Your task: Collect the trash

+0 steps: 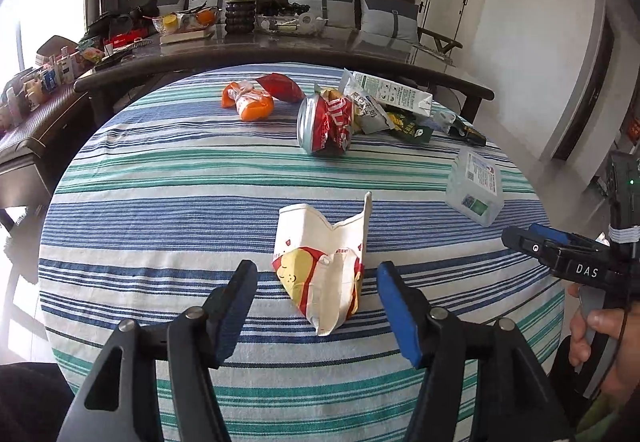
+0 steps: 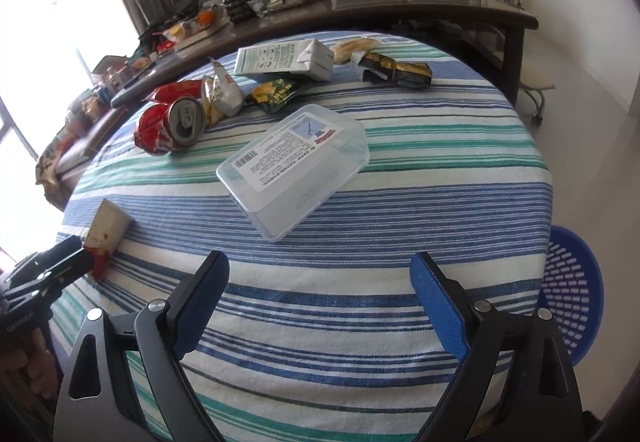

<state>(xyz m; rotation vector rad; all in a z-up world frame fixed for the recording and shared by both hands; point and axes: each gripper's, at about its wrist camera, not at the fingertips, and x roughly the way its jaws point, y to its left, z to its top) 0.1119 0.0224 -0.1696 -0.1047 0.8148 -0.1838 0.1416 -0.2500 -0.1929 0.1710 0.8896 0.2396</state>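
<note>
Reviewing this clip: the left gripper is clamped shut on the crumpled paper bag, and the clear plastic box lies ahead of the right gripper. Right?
Not quite. The left gripper is open: in the left wrist view its pads stand clear of the crumpled paper bag between them. The clear plastic box does lie ahead of the right gripper.

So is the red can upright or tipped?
Tipped: the can lies on its side, crushed, its top end facing sideways, on the striped cloth.
</note>
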